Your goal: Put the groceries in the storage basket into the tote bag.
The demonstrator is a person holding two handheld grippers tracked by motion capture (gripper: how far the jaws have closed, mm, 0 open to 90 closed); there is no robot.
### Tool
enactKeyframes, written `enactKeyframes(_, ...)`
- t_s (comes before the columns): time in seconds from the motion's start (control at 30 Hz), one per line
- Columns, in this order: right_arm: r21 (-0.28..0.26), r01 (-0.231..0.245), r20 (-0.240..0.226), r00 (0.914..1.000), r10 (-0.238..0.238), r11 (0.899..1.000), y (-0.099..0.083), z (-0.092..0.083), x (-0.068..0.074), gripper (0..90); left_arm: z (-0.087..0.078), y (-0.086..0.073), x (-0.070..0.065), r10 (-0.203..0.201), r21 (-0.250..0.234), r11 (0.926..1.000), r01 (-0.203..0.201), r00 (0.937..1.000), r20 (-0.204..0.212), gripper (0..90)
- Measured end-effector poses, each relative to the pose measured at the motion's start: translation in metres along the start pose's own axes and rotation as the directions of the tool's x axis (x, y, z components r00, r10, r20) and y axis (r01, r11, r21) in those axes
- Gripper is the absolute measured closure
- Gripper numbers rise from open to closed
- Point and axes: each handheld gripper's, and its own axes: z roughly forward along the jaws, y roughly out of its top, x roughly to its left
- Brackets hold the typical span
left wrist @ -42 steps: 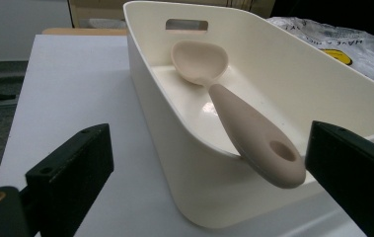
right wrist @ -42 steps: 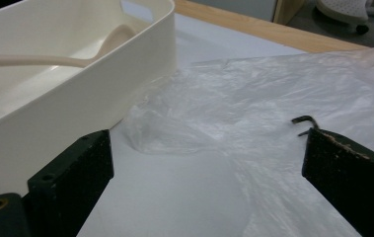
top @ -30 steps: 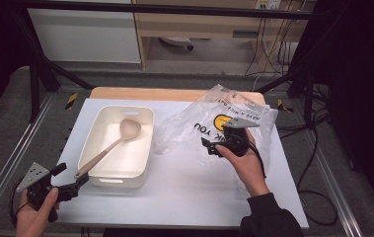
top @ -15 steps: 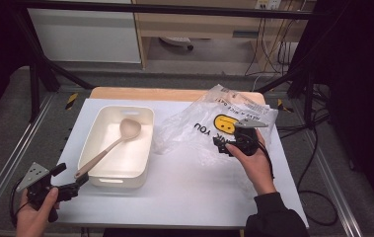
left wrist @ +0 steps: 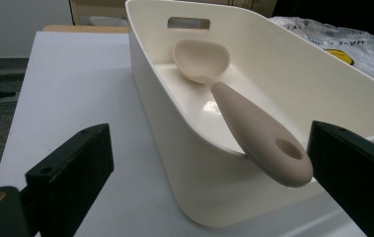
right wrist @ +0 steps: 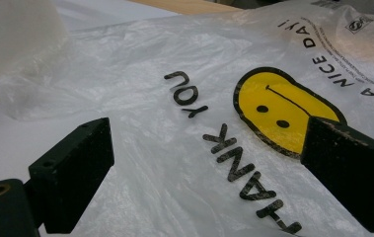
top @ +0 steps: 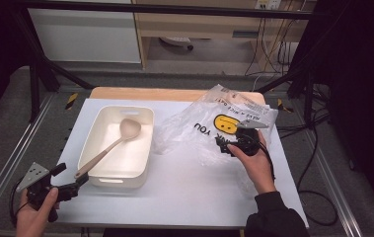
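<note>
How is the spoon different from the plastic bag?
The spoon is plain beige and smooth; the plastic bag is see-through and crinkly, with black letters and a yellow smiley. The spoon leans in the white tub with its handle over the rim; the bag lies spread on the table. Each has an open gripper near it.

A white table (top: 174, 187) carries 2 things: a cream tub (top: 100, 175) and a crumpled plastic bag (top: 209, 131).

White table (top: 184, 192); wooden board (top: 125, 93) at far edge.
</note>
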Motion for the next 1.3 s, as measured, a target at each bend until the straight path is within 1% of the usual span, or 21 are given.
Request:
enactKeyframes(0.13,0.015,-0.003,0.011,0.9999,0.003,1.000,-0.002,0.002,-0.005,6.2,0.000,0.000,0.000,0.000,0.000,1.0000,0.000,1.0000,0.000,4.3)
enactKeyframes(0.2,0.014,-0.007,0.014,0.9999,0.007,1.000,-0.004,0.002,-0.008,6.2,0.000,0.000,0.000,-0.002,-0.003,1.0000,0.002,1.0000,0.001,4.3)
enactKeyframes(0.33,0.017,-0.020,0.008,0.9998,0.019,1.000,-0.005,0.003,-0.011,7.9,0.000,0.000,0.000,0.000,-0.001,1.0000,0.000,1.0000,0.001,4.3)
enactKeyframes(0.4,0.033,-0.010,-0.002,0.9999,0.010,0.999,-0.007,0.005,-0.011,8.5,0.000,0.000,0.000,-0.001,-0.003,1.0000,0.001,1.0000,-0.002,4.3)
enactKeyframes(0.47,0.036,-0.001,-0.004,1.0000,0.002,0.999,-0.007,0.007,-0.010,8.5,0.000,0.000,0.000,-0.001,-0.004,1.0000,0.001,1.0000,-0.003,4.3)
enactKeyframes(0.6,0.053,0.002,-0.013,0.9999,-0.001,0.999,-0.009,0.010,-0.009,8.5,0.001,0.000,0.000,0.002,-0.001,1.0000,-0.002,1.0000,0.001,4.3)
enactKeyframes(0.7,0.069,0.008,-0.020,0.9998,-0.006,0.998,-0.012,0.014,-0.007,8.4,0.001,0.000,0.000,0.001,-0.002,1.0000,-0.001,1.0000,0.001,4.3)
enactKeyframes(0.93,0.084,0.021,-0.039,0.9991,-0.018,0.996,-0.015,0.023,-0.003,8.1,0.001,-0.001,0.000,-0.001,0.001,1.0000,0.001,1.0000,-0.001,4.3)
enactKeyframes(1.03,0.110,0.035,-0.054,0.9981,-0.029,0.993,-0.018,0.033,0.000,7.8,0.001,0.000,0.000,0.002,0.000,1.0000,-0.002,1.0000,0.000,4.3)
enactKeyframes(1.17,0.122,0.051,-0.056,0.9974,-0.045,0.991,-0.019,0.039,0.006,7.6,0.001,-0.001,0.000,0.003,0.001,1.0000,-0.003,1.0000,-0.005,4.3)
enactKeyframes(1.2,0.132,0.060,-0.051,0.9973,-0.053,0.989,-0.019,0.041,0.007,7.6,0.001,-0.001,0.000,0.003,0.002,1.0000,-0.003,1.0000,-0.005,4.3)
enactKeyframes(1.3,0.152,0.079,-0.055,0.9959,-0.071,0.985,-0.021,0.046,0.011,7.9,0.000,-0.001,0.000,0.000,0.001,1.0000,0.000,1.0000,-0.002,4.3)
